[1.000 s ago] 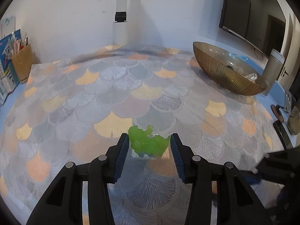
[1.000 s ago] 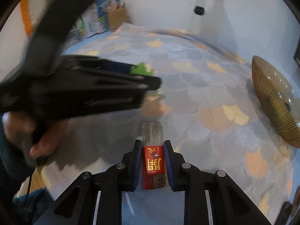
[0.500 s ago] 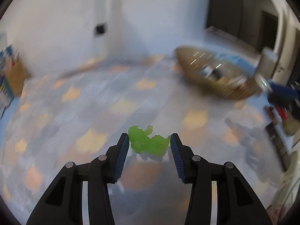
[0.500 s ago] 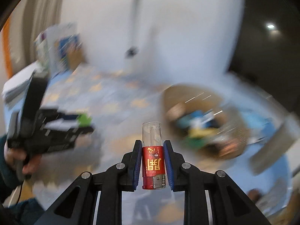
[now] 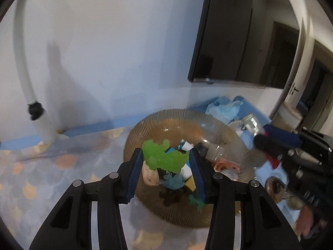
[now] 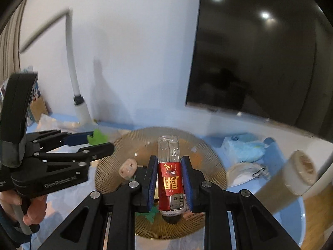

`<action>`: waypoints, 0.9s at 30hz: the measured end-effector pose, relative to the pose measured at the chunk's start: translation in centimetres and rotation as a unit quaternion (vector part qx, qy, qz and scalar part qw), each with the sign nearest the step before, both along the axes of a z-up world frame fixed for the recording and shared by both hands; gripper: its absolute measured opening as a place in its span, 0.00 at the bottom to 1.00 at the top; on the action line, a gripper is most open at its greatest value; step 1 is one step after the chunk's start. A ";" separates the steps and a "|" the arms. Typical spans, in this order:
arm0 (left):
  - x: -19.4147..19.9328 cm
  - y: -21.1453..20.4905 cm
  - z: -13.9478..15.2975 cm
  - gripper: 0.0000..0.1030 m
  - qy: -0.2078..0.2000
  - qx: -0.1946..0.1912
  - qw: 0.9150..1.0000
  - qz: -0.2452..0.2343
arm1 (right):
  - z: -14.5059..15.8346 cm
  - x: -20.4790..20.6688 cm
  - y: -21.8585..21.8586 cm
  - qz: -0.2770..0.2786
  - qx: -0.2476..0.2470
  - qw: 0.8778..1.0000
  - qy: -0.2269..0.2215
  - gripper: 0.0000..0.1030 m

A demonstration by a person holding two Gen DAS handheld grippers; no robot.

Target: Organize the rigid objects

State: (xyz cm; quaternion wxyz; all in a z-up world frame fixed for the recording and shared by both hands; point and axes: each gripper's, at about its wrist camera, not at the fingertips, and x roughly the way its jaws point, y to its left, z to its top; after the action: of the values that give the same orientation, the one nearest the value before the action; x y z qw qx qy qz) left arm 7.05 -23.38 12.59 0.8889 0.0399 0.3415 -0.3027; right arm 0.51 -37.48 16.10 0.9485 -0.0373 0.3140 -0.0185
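Observation:
My left gripper (image 5: 166,156) is shut on a bright green toy figure (image 5: 162,156) and holds it in the air over the amber ribbed glass bowl (image 5: 133,143). The bowl holds several small items, among them a beige piece (image 5: 150,175) and a teal figure (image 5: 174,182). My right gripper (image 6: 169,162) is shut on a red lighter with a clear top (image 6: 169,173), held above the same bowl (image 6: 214,162). The left gripper also shows in the right wrist view (image 6: 97,140), at the bowl's left rim.
The bowl stands on a fan-patterned cloth (image 5: 41,166) near the white wall. Blue plastic bags (image 6: 245,148), a white mask (image 6: 241,175) and a tape roll (image 6: 301,173) lie right of the bowl. A dark screen (image 6: 260,62) hangs on the wall. A white pipe (image 5: 31,104) runs down at left.
Both grippers rose from the cloth and swung toward the bowl, carrying the green figure and the lighter. They now hang over the bowl. Both grips stayed shut.

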 end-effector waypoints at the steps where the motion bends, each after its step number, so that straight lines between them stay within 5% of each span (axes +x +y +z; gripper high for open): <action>1: 0.2 -0.6 -0.6 0.41 0.001 0.008 1.000 0.002 | -0.6 0.6 -0.2 0.001 0.002 1.000 0.008 0.22; 7: 1.2 -1.6 -1.8 0.43 0.012 0.005 1.000 0.001 | -3.7 2.5 -1.6 -0.008 0.028 0.999 0.039 0.22; 10: 0.9 -0.6 -1.2 0.71 0.003 -0.011 1.000 0.002 | -3.9 2.9 -2.3 -0.023 0.034 0.998 0.049 0.36; 15: -0.2 4.1 0.5 0.72 0.000 -0.024 0.999 0.035 | -2.8 0.8 -2.3 -0.012 0.081 0.996 0.043 0.37; 19: -2.0 9.4 2.6 0.72 -0.018 -0.036 0.996 0.075 | -0.8 -1.0 0.6 0.018 0.114 0.993 0.031 0.41; 22: -4.1 13.3 4.5 0.72 -0.047 -0.032 0.993 0.100 | 0.6 -2.3 4.0 0.042 0.122 0.991 0.017 0.59; 27: -7.7 18.9 4.3 0.76 -0.076 -0.026 0.986 0.146 | 0.4 -4.3 10.6 0.084 0.119 0.989 0.000 0.61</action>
State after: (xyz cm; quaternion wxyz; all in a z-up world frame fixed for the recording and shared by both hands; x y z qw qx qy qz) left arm -0.65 -4.45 16.90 0.9476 -0.0105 0.2672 -0.1748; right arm -3.83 -26.90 16.54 0.9444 0.0491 0.3097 0.0988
